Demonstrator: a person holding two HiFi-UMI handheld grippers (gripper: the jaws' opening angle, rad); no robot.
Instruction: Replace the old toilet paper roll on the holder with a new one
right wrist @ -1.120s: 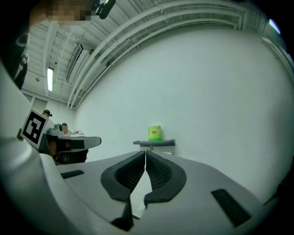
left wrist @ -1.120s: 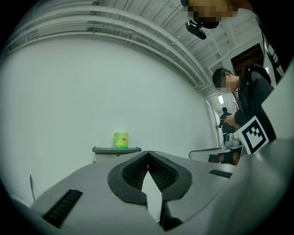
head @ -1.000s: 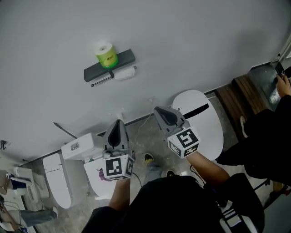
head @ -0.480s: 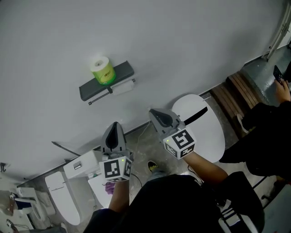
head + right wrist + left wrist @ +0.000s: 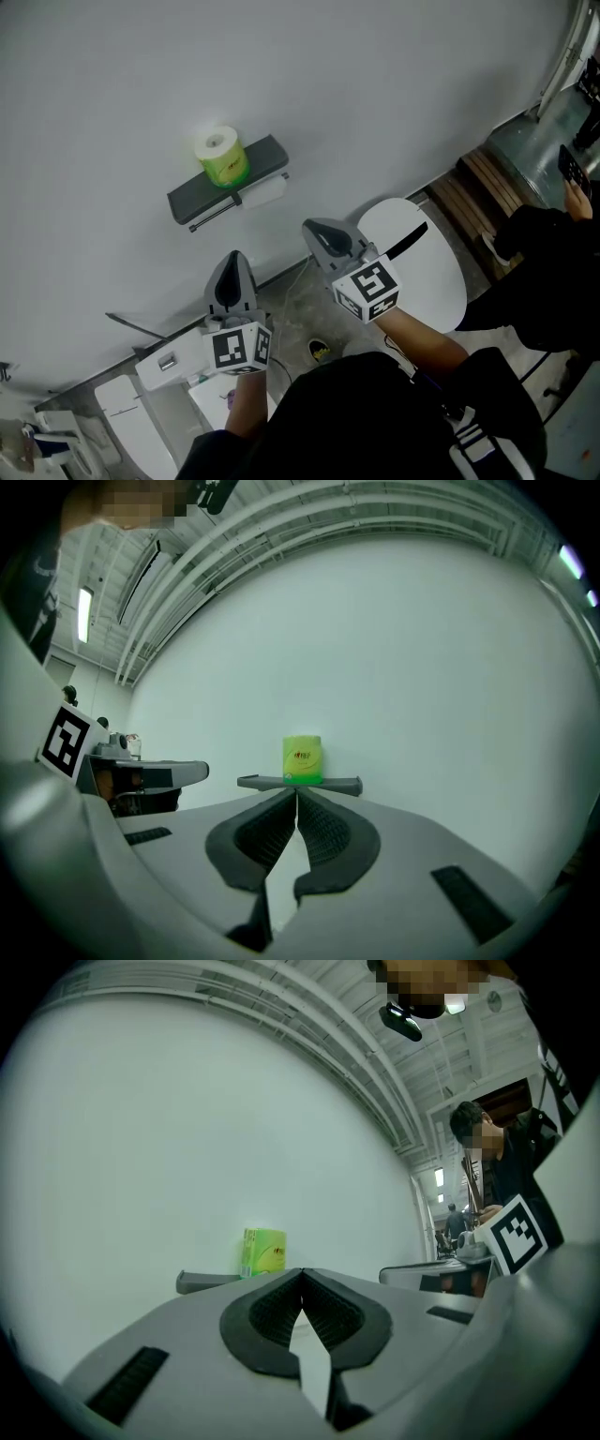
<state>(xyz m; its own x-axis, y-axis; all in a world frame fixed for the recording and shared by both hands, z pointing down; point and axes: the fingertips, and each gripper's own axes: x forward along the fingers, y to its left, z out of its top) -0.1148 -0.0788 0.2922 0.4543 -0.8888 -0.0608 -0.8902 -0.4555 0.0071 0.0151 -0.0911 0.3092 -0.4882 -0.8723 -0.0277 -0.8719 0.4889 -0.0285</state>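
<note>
A dark grey holder shelf (image 5: pixel 192 201) hangs on the white wall. On it stands the new roll in a green wrapper (image 5: pixel 223 155). The old white roll (image 5: pixel 264 192) hangs on the bar under the shelf. My left gripper (image 5: pixel 232 257) is below the shelf and well short of it, shut with nothing between its jaws. My right gripper (image 5: pixel 308 225) is to the right of the holder, also shut and empty. The left gripper view has the green roll (image 5: pixel 263 1252) left of my left gripper (image 5: pixel 301 1272). The right gripper view has the green roll (image 5: pixel 302 759) and shelf (image 5: pixel 339 785) straight beyond my right gripper (image 5: pixel 297 792).
A white toilet with its tank (image 5: pixel 173 361) stands on the floor at lower left. A white oval table top (image 5: pixel 427 272) is on the right, a wooden bench (image 5: pixel 478 187) beyond it. A person in dark clothes (image 5: pixel 553 272) sits at the right edge.
Both grippers have moved closer to the wall and the holder, still shut. In the head view the toilet has slid down and to the left.
</note>
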